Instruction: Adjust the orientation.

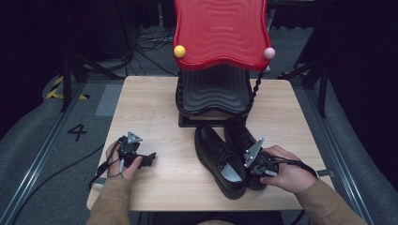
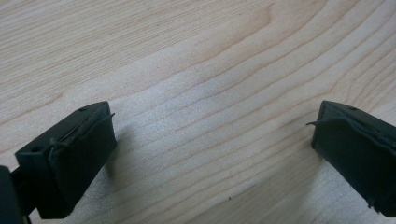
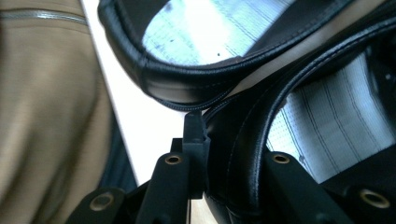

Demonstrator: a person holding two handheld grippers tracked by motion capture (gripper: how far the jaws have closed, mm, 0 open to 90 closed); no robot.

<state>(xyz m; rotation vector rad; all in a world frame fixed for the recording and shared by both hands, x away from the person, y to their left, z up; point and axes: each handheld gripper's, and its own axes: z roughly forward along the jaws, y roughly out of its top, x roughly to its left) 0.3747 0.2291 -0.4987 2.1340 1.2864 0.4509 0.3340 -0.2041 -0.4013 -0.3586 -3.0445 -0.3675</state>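
While the right gripper (image 1: 253, 164) closes its fingers (image 3: 194, 140) over the heel collar of the right-hand black shoe (image 1: 245, 140), ready to lift it, the left gripper (image 1: 136, 157) rests with fingers (image 2: 74, 154) open on the tabletop (image 1: 155, 108), well left of the shoe. Its mate (image 1: 218, 159) touches it; a red rack (image 1: 220, 33) stands behind.
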